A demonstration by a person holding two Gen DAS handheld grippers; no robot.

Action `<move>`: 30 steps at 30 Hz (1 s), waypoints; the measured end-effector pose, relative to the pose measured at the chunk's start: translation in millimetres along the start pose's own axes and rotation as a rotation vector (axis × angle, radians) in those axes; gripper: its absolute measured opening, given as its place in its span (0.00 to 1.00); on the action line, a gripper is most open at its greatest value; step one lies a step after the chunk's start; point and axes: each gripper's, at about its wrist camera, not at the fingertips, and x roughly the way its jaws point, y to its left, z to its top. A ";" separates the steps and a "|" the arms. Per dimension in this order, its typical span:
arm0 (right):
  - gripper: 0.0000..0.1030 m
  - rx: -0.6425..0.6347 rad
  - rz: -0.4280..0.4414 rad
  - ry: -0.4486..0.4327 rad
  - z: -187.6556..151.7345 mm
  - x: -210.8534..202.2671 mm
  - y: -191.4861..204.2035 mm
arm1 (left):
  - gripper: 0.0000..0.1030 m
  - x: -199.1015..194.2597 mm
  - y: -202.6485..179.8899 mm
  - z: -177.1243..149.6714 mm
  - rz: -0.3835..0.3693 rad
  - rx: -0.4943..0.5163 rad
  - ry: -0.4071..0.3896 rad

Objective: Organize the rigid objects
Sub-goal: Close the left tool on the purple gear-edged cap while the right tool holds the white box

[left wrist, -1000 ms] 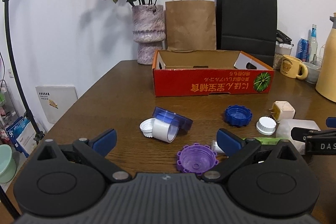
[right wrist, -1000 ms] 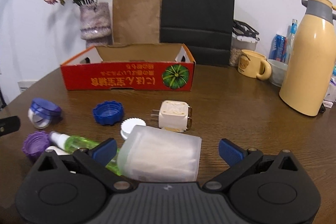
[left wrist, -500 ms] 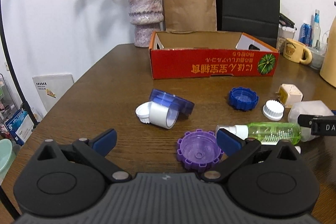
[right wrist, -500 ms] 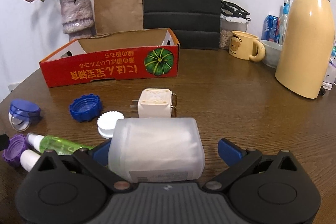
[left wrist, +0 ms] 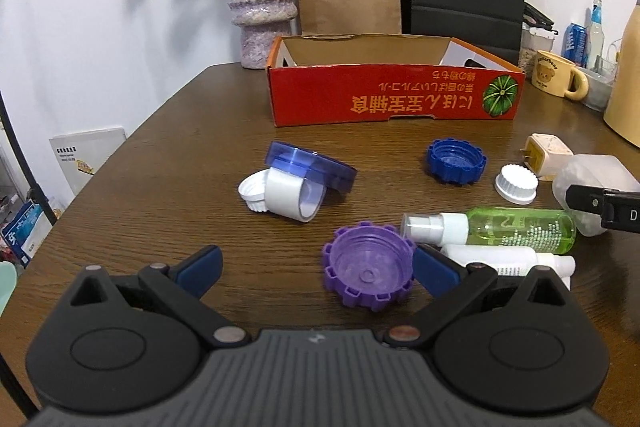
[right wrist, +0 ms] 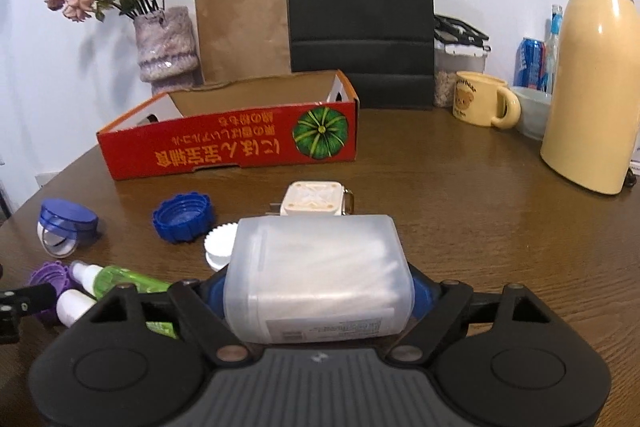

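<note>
Over on the left, the left gripper [left wrist: 316, 263] was spread wide above the brown table [left wrist: 168, 187], gripping nothing, though its right blue pad sat just beside the purple cap [left wrist: 368, 275], and whether they touched could not be told. Beyond it lay the white cap [left wrist: 252, 191], the white tape roll [left wrist: 294, 199] and the blue round lid [left wrist: 316, 167] leaning on that roll. Moving right, the blue cap [left wrist: 456, 161] sat open side up, with the white ribbed cap [left wrist: 516, 183] to its right, and nearer lay the green spray bottle [left wrist: 500, 227] and a white bottle [left wrist: 504, 259], both on their sides, their label print too small to read. At the back stood the red cardboard box [right wrist: 228, 147], its Japanese lettering upside down beside a green pumpkin picture. Then the right gripper [right wrist: 318, 291] was closed in on the frosted plastic box [right wrist: 318, 283], both blue pads pressing its sides; its label was unreadable. Just beyond stood the cream charger [right wrist: 316, 197], and far right the yellow bear mug [right wrist: 480, 105] and the yellow thermos [right wrist: 592, 87].
</note>
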 end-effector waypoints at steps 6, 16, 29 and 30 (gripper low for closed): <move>0.79 0.003 0.012 -0.015 0.1 -3.9 0.1 | 1.00 1.6 -5.7 -0.6 0.002 0.013 0.000; 0.79 0.002 0.034 -0.031 -0.7 -7.3 0.7 | 0.87 11.6 -14.0 -3.8 0.027 0.038 0.017; 0.79 -0.030 0.036 -0.061 -3.8 -13.2 7.0 | 0.54 7.9 -15.0 -2.7 -0.006 0.028 -0.018; 0.79 -0.030 0.036 -0.064 -4.0 -14.0 7.1 | 0.54 6.5 -14.9 -2.7 -0.005 0.027 -0.025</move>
